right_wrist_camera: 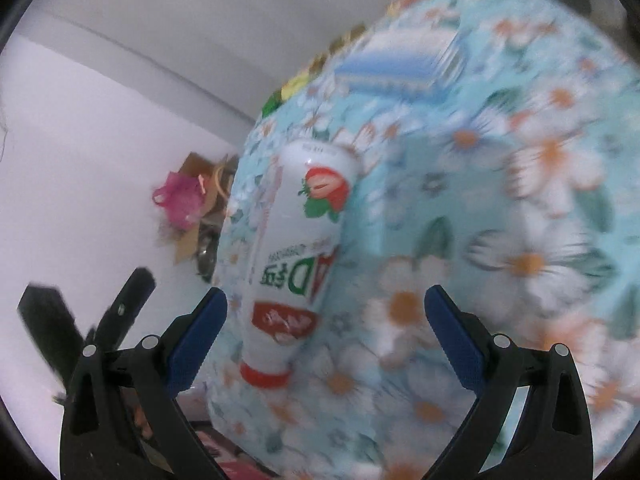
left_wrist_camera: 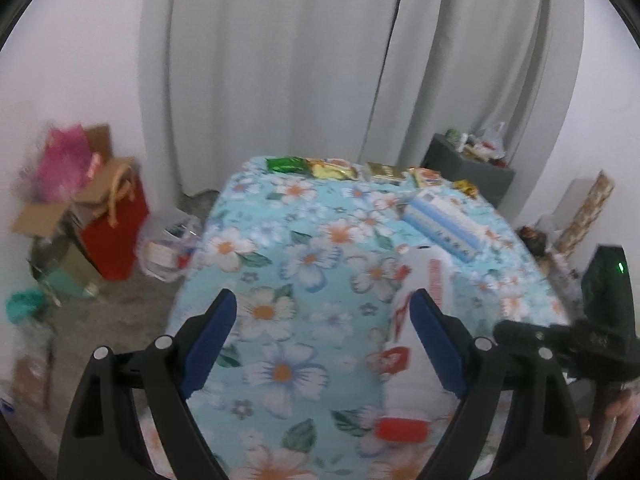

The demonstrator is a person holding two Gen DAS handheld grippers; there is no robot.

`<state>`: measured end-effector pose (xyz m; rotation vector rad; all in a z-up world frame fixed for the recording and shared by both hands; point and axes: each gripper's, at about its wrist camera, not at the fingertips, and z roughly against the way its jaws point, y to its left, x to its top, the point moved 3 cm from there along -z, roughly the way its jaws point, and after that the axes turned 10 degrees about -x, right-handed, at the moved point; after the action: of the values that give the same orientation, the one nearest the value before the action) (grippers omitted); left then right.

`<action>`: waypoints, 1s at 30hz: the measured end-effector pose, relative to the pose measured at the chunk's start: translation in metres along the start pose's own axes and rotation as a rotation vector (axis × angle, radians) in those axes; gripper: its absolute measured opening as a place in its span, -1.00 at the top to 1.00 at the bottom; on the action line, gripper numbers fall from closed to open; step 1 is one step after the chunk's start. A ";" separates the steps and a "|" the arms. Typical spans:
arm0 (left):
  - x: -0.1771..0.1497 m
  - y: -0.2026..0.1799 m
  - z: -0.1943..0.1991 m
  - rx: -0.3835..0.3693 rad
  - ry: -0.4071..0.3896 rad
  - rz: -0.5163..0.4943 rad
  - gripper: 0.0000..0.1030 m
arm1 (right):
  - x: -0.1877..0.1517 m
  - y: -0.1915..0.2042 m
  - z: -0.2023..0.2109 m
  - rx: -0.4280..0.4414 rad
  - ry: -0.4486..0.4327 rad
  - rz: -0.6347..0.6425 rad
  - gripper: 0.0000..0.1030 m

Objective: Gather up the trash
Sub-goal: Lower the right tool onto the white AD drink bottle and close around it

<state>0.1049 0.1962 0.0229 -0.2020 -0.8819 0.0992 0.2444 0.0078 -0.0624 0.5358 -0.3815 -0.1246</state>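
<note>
Left wrist view: a white plastic bottle [left_wrist_camera: 420, 320] with a red cap [left_wrist_camera: 402, 429] and red label patches lies on its side on the table [left_wrist_camera: 280, 240], which is draped in a light blue cloth printed with white and orange flowers. It sits toward the near right part of the top, cap pointing at the near edge. The left gripper [left_wrist_camera: 324, 332] hovers above the cloth with its blue-padded jaws spread wide and nothing between them; the bottle lies just behind and beside its right finger. A blue and white box [left_wrist_camera: 440, 226] lies farther back on the right, and snack wrappers [left_wrist_camera: 332, 168] line the far edge.

Right wrist view, blurred: the same bottle [right_wrist_camera: 296, 248] shows a strawberry picture and green lettering, red cap [right_wrist_camera: 265, 374] nearest the camera. The right gripper [right_wrist_camera: 326, 332] is wide open and holds nothing; the bottle's neck lies between its fingers, close to the left one, unpressed.
</note>
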 end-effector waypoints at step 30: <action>0.011 -0.004 0.009 0.343 -0.064 -0.181 -0.89 | 0.000 0.043 -0.064 -0.068 0.056 0.072 -0.29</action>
<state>0.1054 0.1949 0.0379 0.2023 -0.9288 0.0874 0.2700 0.0749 -0.0909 0.4564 -0.3405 -0.0526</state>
